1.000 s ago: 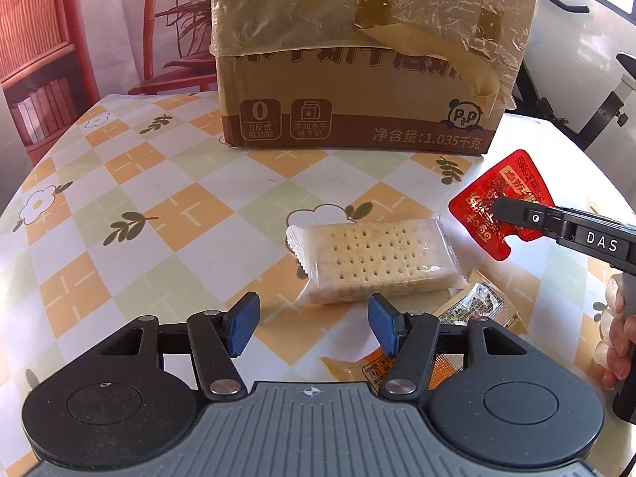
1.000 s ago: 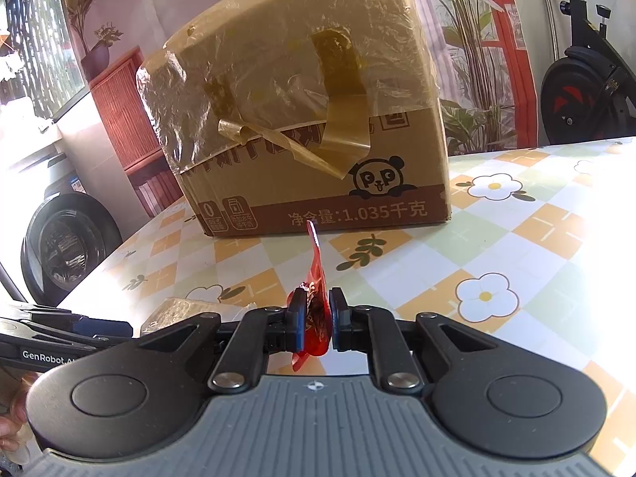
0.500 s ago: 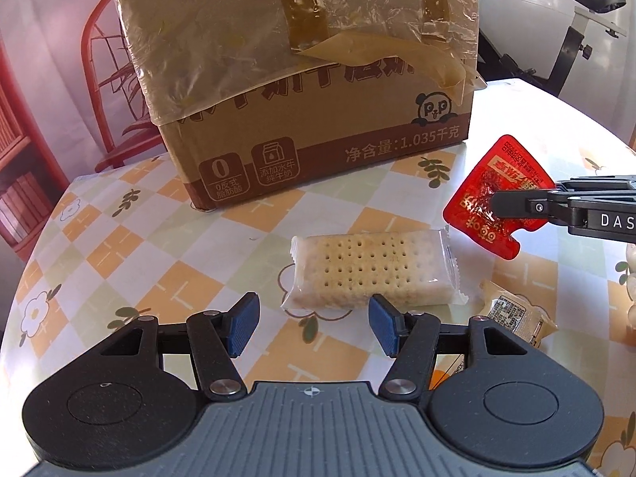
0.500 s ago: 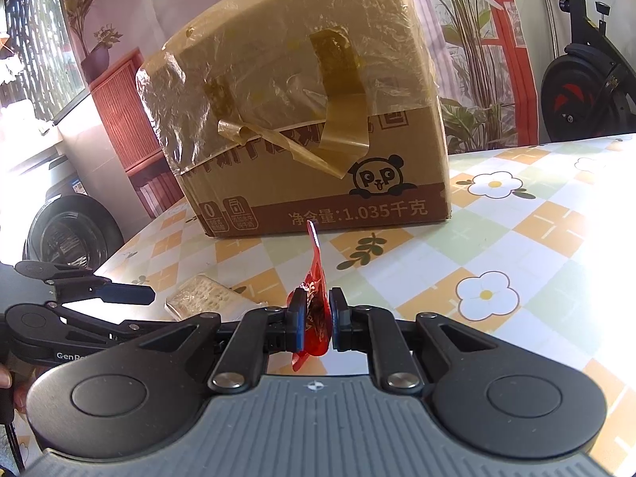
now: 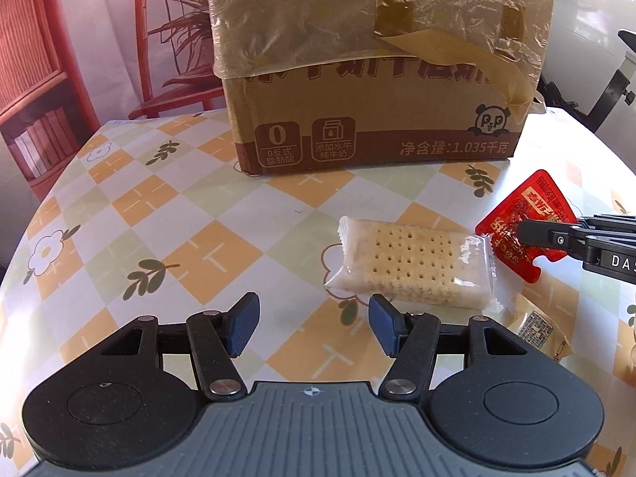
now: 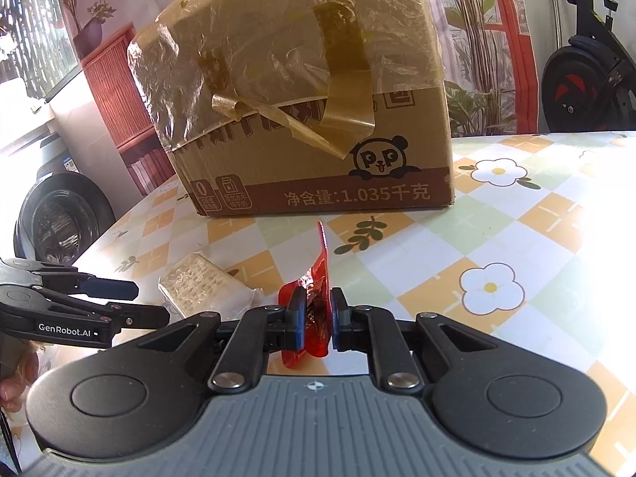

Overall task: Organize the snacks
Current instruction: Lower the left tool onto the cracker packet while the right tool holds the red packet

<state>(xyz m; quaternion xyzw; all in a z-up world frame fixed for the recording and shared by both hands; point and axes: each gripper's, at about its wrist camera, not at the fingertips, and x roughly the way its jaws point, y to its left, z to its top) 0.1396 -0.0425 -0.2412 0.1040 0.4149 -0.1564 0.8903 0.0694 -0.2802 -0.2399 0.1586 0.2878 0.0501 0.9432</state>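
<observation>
My right gripper (image 6: 317, 318) is shut on a red snack packet (image 6: 318, 278) and holds it above the table; the packet also shows at the right of the left wrist view (image 5: 524, 222). My left gripper (image 5: 314, 324) is open and empty, just above the table, with a clear-wrapped cracker pack (image 5: 413, 264) lying ahead and slightly right of its right finger. The cracker pack also shows in the right wrist view (image 6: 202, 284). The left gripper appears at the left of the right wrist view (image 6: 119, 298).
A large taped cardboard box (image 5: 377, 71) stands at the back of the round table with a floral checked cloth (image 5: 159, 214). A small yellowish sachet (image 5: 536, 324) lies right of the cracker pack. A red chair and shelf stand behind; an exercise bike (image 6: 584, 67) is at the right.
My left gripper has shifted left, so the cracker pack now lies to its right rather than between the fingers. The right gripper still holds the red packet, hardly moved.
</observation>
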